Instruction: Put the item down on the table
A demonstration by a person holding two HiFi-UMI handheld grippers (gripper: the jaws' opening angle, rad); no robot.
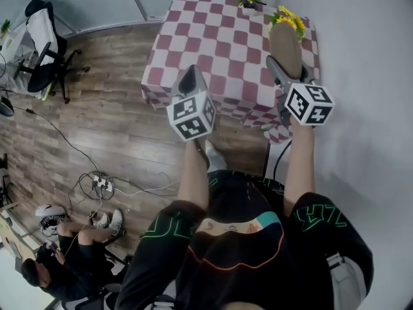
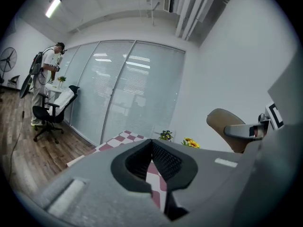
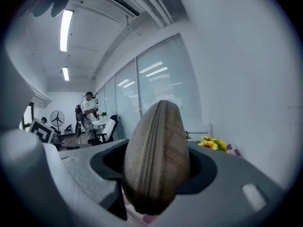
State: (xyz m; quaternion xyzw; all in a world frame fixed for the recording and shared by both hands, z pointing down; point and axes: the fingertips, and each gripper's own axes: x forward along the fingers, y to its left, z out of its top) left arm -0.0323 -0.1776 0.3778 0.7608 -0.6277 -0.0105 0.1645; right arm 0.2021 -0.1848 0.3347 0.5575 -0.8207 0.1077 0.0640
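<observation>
Between the fingers of the right gripper (image 3: 158,171), clamped on its flat sides at mid-length, a brown zippered pouch (image 3: 158,145) (likely light, soft, yielding), checkered table (image 1: 213,37) ahead of and below the fingertips; left gripper (image 2: 152,163) fingers drawn together, empty.

Left tongs (image 1: 191,81) reach forward, seemingly closed; right tongs (image 1: 282,68) forward, clamped.

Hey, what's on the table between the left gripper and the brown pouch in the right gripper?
Nothing: the head view shows only bare checkered tablecloth between the left gripper and the pouch.
</observation>
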